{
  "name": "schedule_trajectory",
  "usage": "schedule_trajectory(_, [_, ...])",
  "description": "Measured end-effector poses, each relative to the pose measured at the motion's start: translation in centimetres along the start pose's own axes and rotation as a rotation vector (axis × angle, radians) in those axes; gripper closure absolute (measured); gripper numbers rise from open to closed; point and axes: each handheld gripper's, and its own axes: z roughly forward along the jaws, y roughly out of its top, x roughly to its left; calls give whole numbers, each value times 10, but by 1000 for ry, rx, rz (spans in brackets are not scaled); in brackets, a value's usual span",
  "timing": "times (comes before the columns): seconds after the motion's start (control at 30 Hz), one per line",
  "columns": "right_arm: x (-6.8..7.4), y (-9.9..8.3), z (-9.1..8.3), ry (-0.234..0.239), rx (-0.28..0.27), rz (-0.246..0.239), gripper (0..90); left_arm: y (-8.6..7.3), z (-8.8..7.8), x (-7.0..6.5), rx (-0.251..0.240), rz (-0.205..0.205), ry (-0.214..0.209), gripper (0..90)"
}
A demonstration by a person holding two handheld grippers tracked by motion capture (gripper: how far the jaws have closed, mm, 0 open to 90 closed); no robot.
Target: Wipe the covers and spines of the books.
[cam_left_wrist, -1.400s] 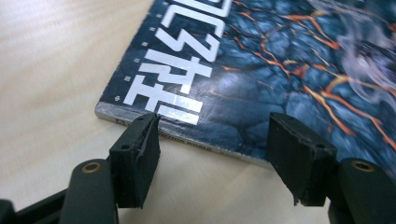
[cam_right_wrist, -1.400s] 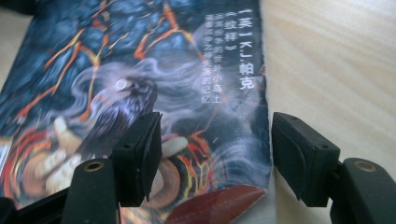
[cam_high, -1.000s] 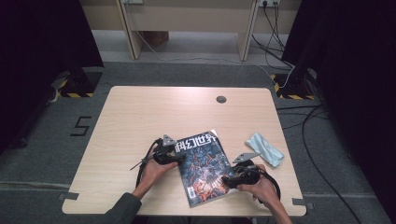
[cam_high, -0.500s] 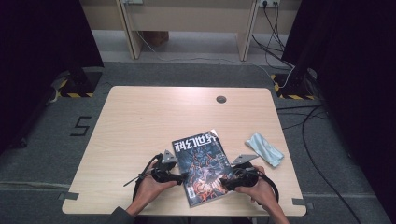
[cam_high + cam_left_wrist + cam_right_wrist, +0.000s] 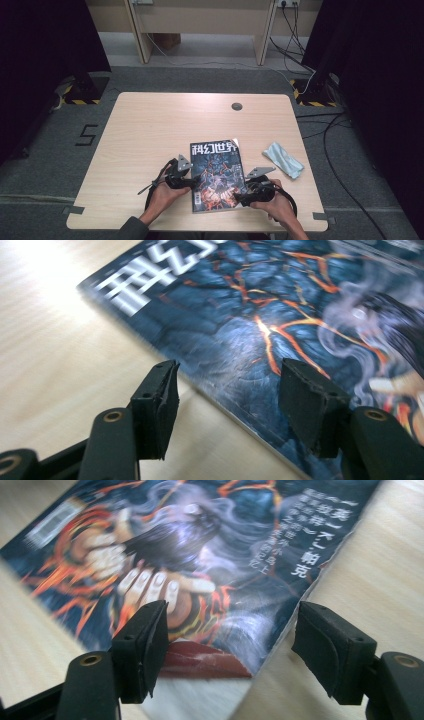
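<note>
A magazine [image 5: 216,172] with a dark, fiery cover and white title characters lies flat near the table's front edge. My left gripper [image 5: 191,182] is at its left edge. In the left gripper view its jaws [image 5: 227,390] stand open astride that edge, one over bare wood and one over the cover [image 5: 280,315]. They have just been closing, and the pads press on nothing. My right gripper [image 5: 241,198] is at the magazine's lower right corner. Its jaws [image 5: 230,630] are open around that corner [image 5: 210,605] and have just closed a little, without touching it.
A crumpled pale blue cloth [image 5: 283,159] lies to the right of the magazine. A round cable hole [image 5: 236,106] sits near the far edge of the wooden table [image 5: 150,130]. Cables trail on the floor at the right.
The left hand has slid a little toward the front edge along the magazine's left side. The right hand has barely shifted. The magazine lies slightly straighter than before.
</note>
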Motion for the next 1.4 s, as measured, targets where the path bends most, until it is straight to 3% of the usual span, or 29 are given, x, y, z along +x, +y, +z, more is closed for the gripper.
schedule_trajectory(0.13, [5,0,1,6,9,-10,330,5,6,6,-5,-16,16,423])
schedule_trajectory(0.27, [4,1,2,10,1,19,340,4,5,6,-8,-26,14,439])
schedule_trajectory(0.33, [1,2,4,-10,-22,37,356,4,4,5,0,-33,6,420])
schedule_trajectory(0.37, [-1,3,7,-15,-20,53,349,1,0,2,21,-51,-51,394])
schedule_trajectory(0.57, [-3,6,9,-37,-29,45,386,-11,-13,-12,35,-33,-115,386])
schedule_trajectory(0.73, [-5,12,13,-54,-27,22,398,-12,-13,-12,32,-31,-111,404])
schedule_trajectory(0.8, [-6,14,14,-59,-24,34,400,-12,-13,-11,30,-34,-109,406])
schedule_trajectory(1.1, [-20,28,25,-77,-51,50,392,-2,1,8,18,-93,-90,414])
schedule_trajectory(1.4, [-27,39,32,-96,-53,31,372,2,7,16,12,-123,-81,410])
